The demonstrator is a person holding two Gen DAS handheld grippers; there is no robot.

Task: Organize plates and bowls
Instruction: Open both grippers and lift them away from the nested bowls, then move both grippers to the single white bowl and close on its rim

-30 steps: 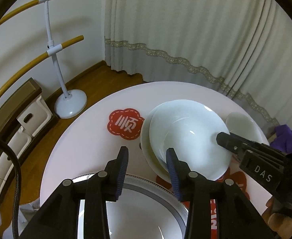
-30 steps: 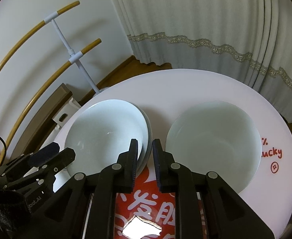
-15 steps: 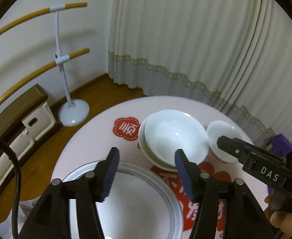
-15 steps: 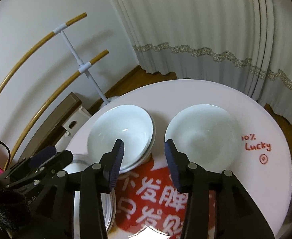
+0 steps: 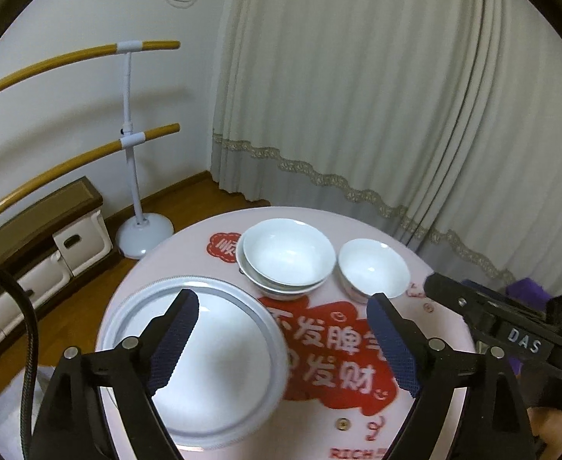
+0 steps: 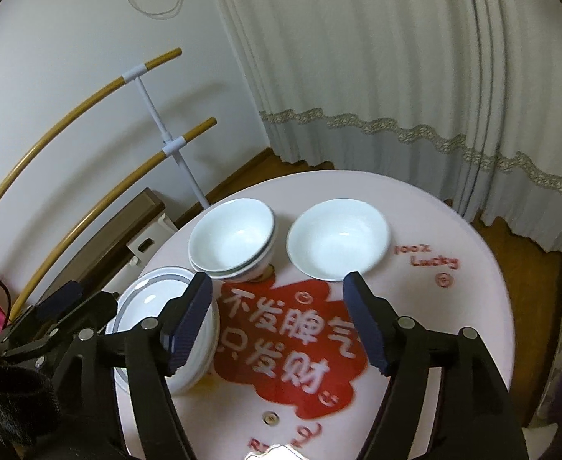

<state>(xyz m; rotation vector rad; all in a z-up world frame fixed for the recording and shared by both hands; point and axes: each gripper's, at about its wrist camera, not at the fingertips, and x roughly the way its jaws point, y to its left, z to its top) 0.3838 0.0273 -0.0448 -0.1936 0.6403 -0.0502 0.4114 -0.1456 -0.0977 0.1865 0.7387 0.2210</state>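
Two white bowls are stacked (image 5: 287, 258) at the far middle of the round pink table (image 5: 449, 337); they also show in the right wrist view (image 6: 231, 239). A single white bowl (image 5: 373, 266) stands just right of them, also in the right wrist view (image 6: 336, 238). A stack of large grey-rimmed white plates (image 5: 192, 360) sits at the near left, seen too in the right wrist view (image 6: 158, 303). My left gripper (image 5: 281, 345) is open and empty above the plates and table front. My right gripper (image 6: 279, 322) is open and empty above the red print.
A red printed pattern (image 5: 330, 349) covers the table's middle. Curtains (image 5: 357, 115) hang behind. A white stand with curved wooden bars (image 5: 131, 153) and a low cabinet (image 5: 43, 237) are on the left floor.
Both grippers opened wide and pulled back and up from the stacked bowls, which stay on the table. The right gripper let go of the stack's rim.
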